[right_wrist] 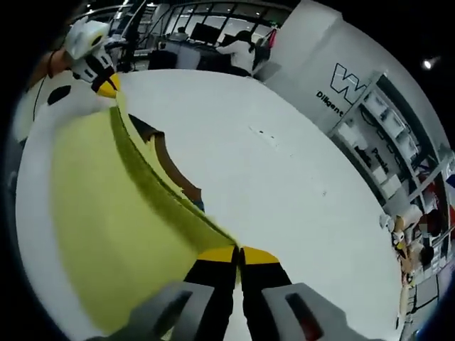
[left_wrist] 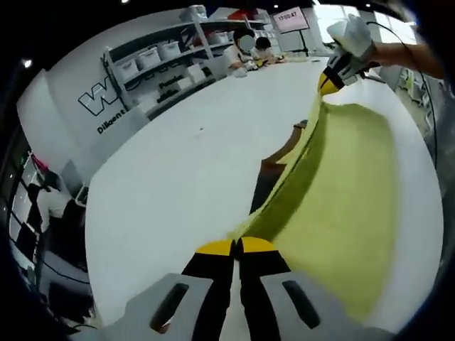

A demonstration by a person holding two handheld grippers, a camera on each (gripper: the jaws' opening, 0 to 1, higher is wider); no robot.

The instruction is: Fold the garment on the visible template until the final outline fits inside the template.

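Room: big open workspace, white wall (left_wrist: 67, 106) with a black logo starting "W" and a line under it that reads "Dil..." and then gets cut off; shelving (left_wrist: 170, 60) with white bins next to it, plus a wall screen (left_wrist: 290, 18) showing red digits I can't quite read.
People: two seated at a far desk in the left gripper view, one more by the shelving at the edge of the right gripper view.
Surface: one wide white surface (left_wrist: 185, 163), mostly bare.
Garment: one yellow-green garment (left_wrist: 341, 192), plain cloth, no print I can see, held up off the surface along its top edge so it hangs stretched like a sheet between the two tools.
Template: dark brownish shape (left_wrist: 274, 167) lying flat on the surface just under and behind the raised cloth, mostly hidden.
Left tool: left tool (left_wrist: 237, 246), yellow-tipped black jaws pressed together on one corner of the garment.
Right tool: right tool (right_wrist: 238, 254), same deal, jaws pinched together on the other corner.
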